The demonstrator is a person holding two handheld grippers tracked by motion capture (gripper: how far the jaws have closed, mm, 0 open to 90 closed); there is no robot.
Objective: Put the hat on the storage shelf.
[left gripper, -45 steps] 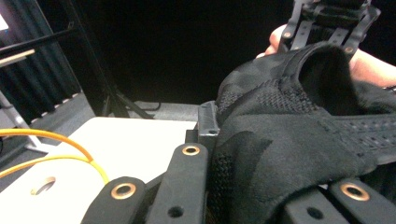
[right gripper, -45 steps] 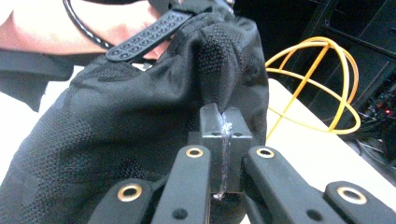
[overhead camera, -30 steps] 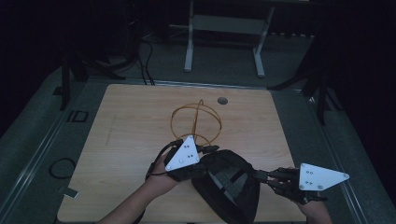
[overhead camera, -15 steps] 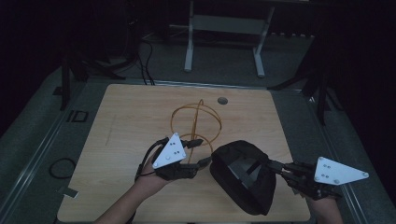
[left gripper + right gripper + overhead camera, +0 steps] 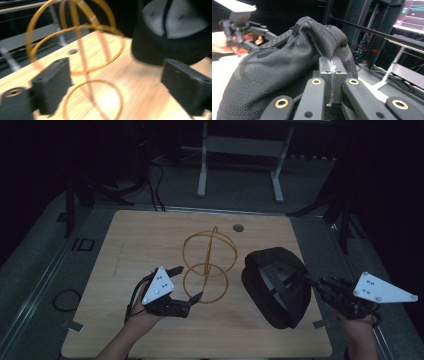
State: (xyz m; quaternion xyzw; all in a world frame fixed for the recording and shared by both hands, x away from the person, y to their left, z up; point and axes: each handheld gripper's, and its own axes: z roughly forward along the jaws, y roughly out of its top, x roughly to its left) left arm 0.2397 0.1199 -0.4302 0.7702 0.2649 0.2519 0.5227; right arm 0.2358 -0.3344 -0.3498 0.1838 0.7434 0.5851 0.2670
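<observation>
Fingers of your right gripper [image 5: 311, 282] pinch the black cap [image 5: 276, 285]; your left gripper [image 5: 187, 285] has just been opening, nothing between its jaws.
Your cap hangs at about 4 o'clock on the table [image 5: 135, 235], beside the gold wire stand [image 5: 209, 265]. It looks light and floppy, so hold its rim.

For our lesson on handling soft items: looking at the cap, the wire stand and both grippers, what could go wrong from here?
1. The right gripper pinches only a fold of the black cap; it might slip free.
2. The left gripper, its jaws just opened and empty, sits close to the light gold wire stand and could knock it.
</observation>
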